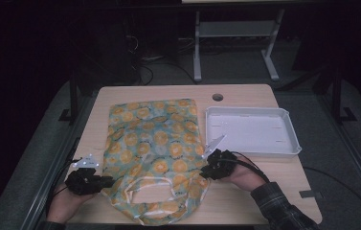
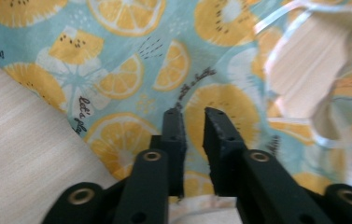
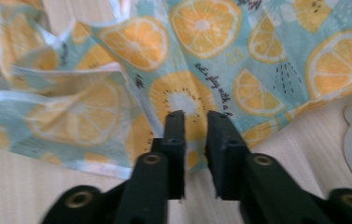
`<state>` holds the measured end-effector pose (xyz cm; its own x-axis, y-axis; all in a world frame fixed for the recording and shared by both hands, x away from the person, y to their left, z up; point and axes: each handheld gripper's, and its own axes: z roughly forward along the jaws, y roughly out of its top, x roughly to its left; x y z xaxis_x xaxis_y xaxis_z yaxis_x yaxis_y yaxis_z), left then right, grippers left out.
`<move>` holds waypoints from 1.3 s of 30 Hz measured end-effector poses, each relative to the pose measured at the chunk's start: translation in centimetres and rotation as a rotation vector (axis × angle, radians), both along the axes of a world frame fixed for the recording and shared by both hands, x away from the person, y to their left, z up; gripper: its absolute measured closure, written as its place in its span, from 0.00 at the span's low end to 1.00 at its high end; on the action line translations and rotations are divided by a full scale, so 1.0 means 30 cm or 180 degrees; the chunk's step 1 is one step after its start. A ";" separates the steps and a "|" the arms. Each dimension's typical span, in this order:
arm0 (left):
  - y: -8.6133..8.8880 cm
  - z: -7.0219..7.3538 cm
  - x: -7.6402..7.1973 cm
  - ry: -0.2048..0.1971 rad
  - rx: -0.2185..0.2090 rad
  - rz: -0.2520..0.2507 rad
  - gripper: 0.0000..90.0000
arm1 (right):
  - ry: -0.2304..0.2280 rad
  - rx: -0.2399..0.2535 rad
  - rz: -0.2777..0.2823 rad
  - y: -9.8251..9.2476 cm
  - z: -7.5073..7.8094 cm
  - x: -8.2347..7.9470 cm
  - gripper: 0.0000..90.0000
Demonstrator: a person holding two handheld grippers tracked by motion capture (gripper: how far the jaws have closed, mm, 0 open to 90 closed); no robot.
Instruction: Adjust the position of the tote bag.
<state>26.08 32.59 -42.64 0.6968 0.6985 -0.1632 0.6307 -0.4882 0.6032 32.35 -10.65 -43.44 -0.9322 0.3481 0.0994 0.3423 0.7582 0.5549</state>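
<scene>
While it lies flat on the tabletop (image 1: 245,189), the fruit-print cloth bag (image 1: 154,143) looks light, soft and limp, likely to sag and crease wherever it is lifted; its hemmed side edges near the handles seem the best places to grip. Its long axis runs from the near edge away from the person, handles (image 1: 156,184) and open mouth pointing toward the person. The left hand-held gripper (image 1: 102,181) sits at the near left edge, jaws slightly apart over the cloth with nothing pinched. The right hand-held gripper (image 1: 206,168) mirrors it at the right edge, jaws likewise parted. A white tray (image 1: 252,130) stands just beside the bag.
</scene>
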 end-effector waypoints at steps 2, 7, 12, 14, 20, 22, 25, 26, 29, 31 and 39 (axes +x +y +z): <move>-0.007 0.007 -0.019 -0.0011 -0.0073 -0.0003 0.78 | -0.0012 0.0045 -0.0002 -0.004 0.015 -0.010 0.73; -0.038 0.022 -0.055 -0.0079 -0.0114 -0.0102 0.69 | -0.0030 0.0121 -0.0005 -0.003 0.036 -0.031 0.64; -0.075 0.031 -0.066 -0.0083 -0.0150 -0.0174 0.53 | -0.0096 0.0266 0.0044 0.018 0.065 -0.055 0.51; -0.085 0.029 -0.064 -0.0097 -0.0108 -0.0238 0.47 | -0.0118 0.0295 0.0090 0.036 0.068 -0.065 0.46; -0.100 0.023 -0.066 -0.0122 -0.0070 -0.0331 0.37 | -0.0224 0.0356 0.0247 0.095 0.072 -0.088 0.40; -0.106 0.022 -0.068 -0.0131 -0.0078 -0.0334 0.36 | -0.0230 0.0385 0.0266 0.113 0.078 -0.092 0.38; -0.116 0.016 -0.067 -0.0127 -0.0045 -0.0375 0.34 | -0.0242 0.0426 0.0270 0.136 0.081 -0.088 0.37; -0.119 0.015 -0.067 -0.0111 -0.0041 -0.0377 0.34 | -0.0250 0.0414 0.0261 0.142 0.078 -0.086 0.37; -0.127 0.003 -0.061 -0.0092 0.0041 -0.0436 0.32 | -0.0242 0.0365 0.0223 0.158 0.066 -0.078 0.36; -0.136 -0.010 -0.060 -0.0032 0.0096 -0.0461 0.31 | -0.0266 0.0289 0.0219 0.168 0.048 -0.072 0.34; -0.156 -0.044 -0.062 0.0042 0.0244 -0.0513 0.24 | -0.0166 0.0071 0.0268 0.167 -0.001 -0.085 0.25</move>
